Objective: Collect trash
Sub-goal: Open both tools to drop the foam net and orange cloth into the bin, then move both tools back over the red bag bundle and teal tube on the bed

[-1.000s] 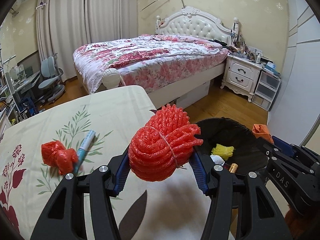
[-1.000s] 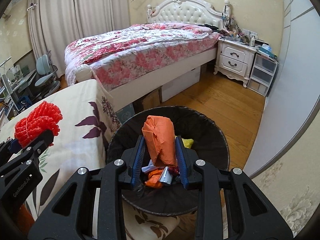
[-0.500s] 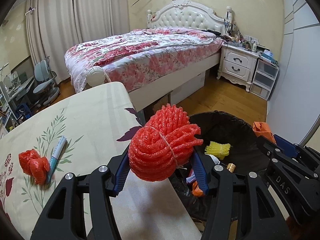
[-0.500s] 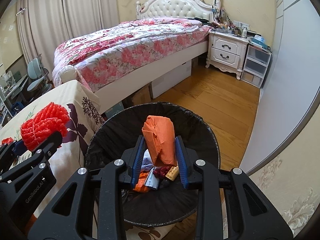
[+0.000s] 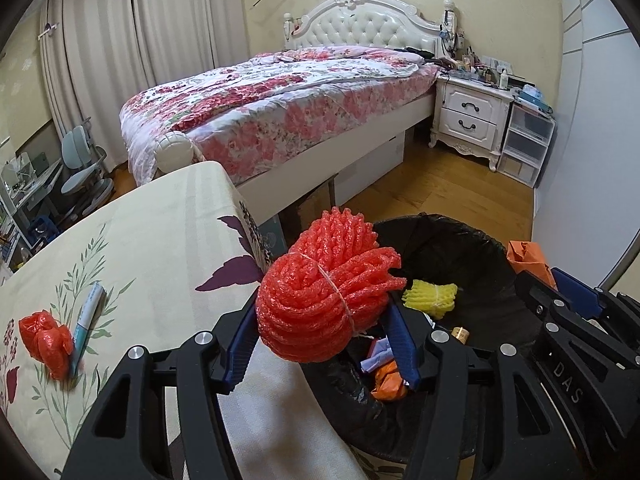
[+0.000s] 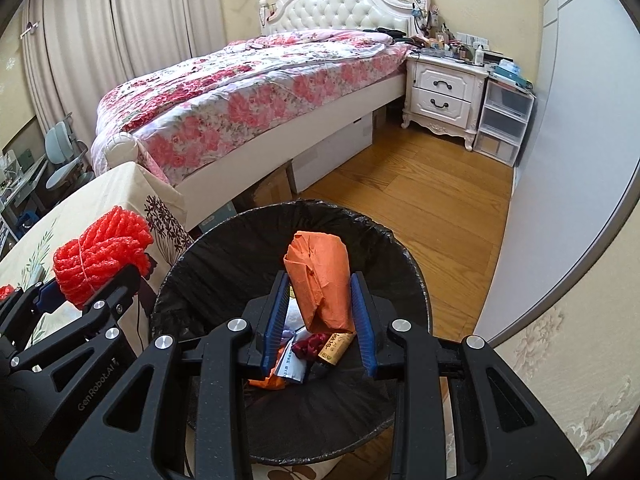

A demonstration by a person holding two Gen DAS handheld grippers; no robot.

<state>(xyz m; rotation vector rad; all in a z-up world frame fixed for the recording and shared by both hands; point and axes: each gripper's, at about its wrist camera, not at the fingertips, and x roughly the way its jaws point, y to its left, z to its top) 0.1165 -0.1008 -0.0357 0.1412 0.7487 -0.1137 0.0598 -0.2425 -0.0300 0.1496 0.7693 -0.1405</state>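
My left gripper (image 5: 323, 320) holds a red foam net bundle (image 5: 320, 272) at the table's edge, just left of the black-lined trash bin (image 5: 460, 240). Its jaws are opening, with the bundle still between the blue pads and touching both. My right gripper (image 6: 320, 280) is shut on an orange crumpled paper wad (image 6: 320, 264), held upright over the middle of the bin (image 6: 224, 248). In the right wrist view the red bundle (image 6: 100, 248) shows at the left. The bin holds a yellow foam net (image 5: 430, 296), paper scraps and other litter.
On the floral tablecloth (image 5: 160, 240) lie a red plastic bag wad (image 5: 44, 340) and a pen (image 5: 86, 320) beside it. A bed (image 6: 260, 92), a white nightstand (image 6: 444, 96) and plastic drawers (image 6: 504, 120) stand beyond the wooden floor (image 6: 420, 200).
Both grippers have moved right and down toward the bin with their loads. The right one is now lower over the bin's middle. The left one has reached the table's edge.
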